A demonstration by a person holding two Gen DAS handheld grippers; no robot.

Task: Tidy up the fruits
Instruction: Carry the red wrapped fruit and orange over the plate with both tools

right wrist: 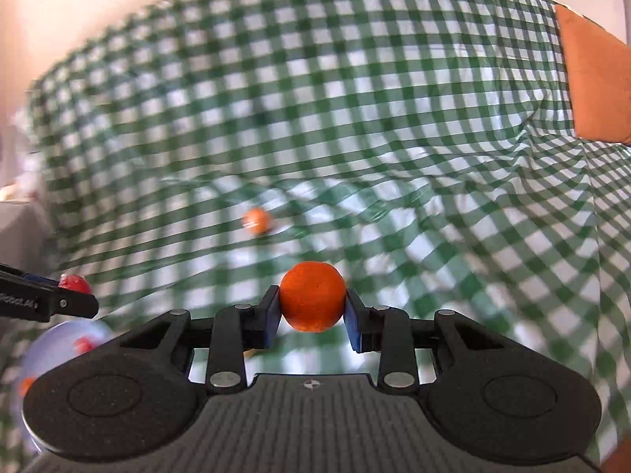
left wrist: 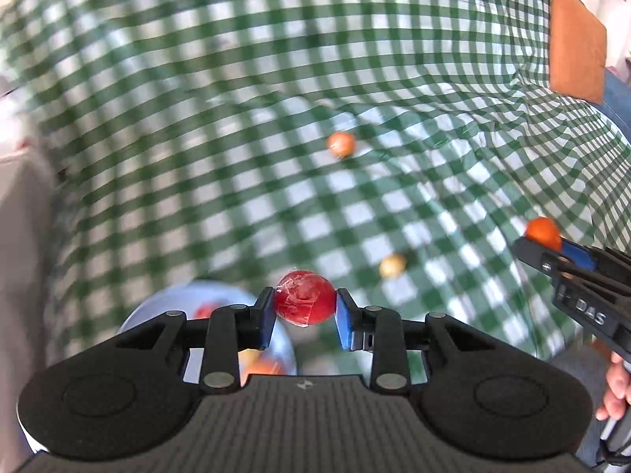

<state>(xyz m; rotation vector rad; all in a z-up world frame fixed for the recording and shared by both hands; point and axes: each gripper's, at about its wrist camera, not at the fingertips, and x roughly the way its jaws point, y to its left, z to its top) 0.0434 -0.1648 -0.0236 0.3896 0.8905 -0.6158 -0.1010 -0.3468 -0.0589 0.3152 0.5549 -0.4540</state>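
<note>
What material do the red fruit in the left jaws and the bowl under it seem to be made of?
Red fruit: probably a plastic imitation wrapped in clear film; crinkled, shiny patches lie on its skin, though real fruit cannot be excluded. Bowl: pale blue, smooth, with a soft sheen, perhaps plastic or glazed ceramic; the blur leaves this open.

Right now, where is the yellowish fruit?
In the left wrist view, the yellowish fruit lies loose on the checked cloth, right of the red fruit.
</note>
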